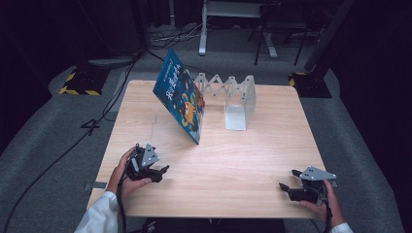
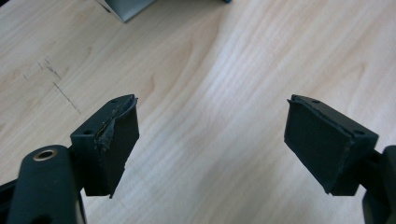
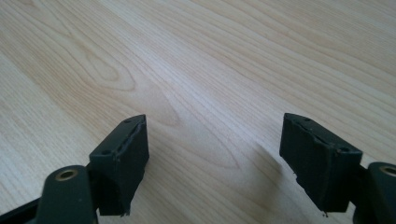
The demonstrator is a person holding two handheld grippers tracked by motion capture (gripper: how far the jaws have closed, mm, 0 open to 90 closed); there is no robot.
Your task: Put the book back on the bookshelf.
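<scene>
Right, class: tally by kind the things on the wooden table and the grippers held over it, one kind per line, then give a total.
Books: 1, the blue picture book leaning tilted against the rack
Metal book racks: 1, the white folding rack
Grippers: 2, the left gripper and the right gripper, both open with nothing between the jaws
Total: 4

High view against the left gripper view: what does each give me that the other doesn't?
High view alone: the blue picture book leaning tilted against the white accordion rack, plus the right gripper near the table's front edge. Left gripper view alone: the worn, peeling pad on one finger. Shared: the left gripper, jaws open with nothing between them, over the wooden table.
</scene>
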